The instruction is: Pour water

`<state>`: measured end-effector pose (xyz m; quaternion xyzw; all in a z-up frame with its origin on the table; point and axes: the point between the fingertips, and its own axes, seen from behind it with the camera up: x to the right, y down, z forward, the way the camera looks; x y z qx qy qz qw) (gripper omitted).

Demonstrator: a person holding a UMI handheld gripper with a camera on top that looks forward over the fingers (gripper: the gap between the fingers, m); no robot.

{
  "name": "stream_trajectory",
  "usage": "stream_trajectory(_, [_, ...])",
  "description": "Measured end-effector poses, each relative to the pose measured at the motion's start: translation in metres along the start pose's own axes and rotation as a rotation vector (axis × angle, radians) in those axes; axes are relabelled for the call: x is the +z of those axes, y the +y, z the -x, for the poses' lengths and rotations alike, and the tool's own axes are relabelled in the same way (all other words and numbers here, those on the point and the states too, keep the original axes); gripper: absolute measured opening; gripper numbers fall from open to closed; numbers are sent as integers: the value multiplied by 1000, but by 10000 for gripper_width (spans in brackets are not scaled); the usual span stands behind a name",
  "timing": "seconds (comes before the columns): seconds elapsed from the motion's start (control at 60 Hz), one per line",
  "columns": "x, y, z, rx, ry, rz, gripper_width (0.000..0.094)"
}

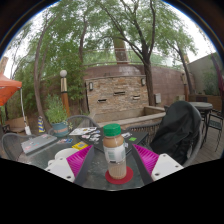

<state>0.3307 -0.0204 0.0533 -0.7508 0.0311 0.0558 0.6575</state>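
A small bottle (115, 150) with a green cap, a white label and a pale brown liquid stands upright on a round red coaster (121, 177) on a dark patio table (60, 150). My gripper (113, 160) is open. The bottle stands between the fingers, with a gap at either side between it and the left pink pad (81, 159) and the right pink pad (146, 158). The bottle's base rests on the coaster.
A black jacket or bag (180, 130) hangs over a chair to the right of the table. A bluish pot (60, 128) and a yellow item (80, 146) sit on the table's left side. Beyond are a stone wall (118, 95), trees and an orange umbrella (8, 90).
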Motion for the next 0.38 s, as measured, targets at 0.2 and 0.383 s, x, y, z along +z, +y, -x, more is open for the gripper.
stream_trajectory(0.2, [-74,-5,10,-59,30,7,831])
stream_trajectory(0.383, [-137,-7,26,-88,26,18,830])
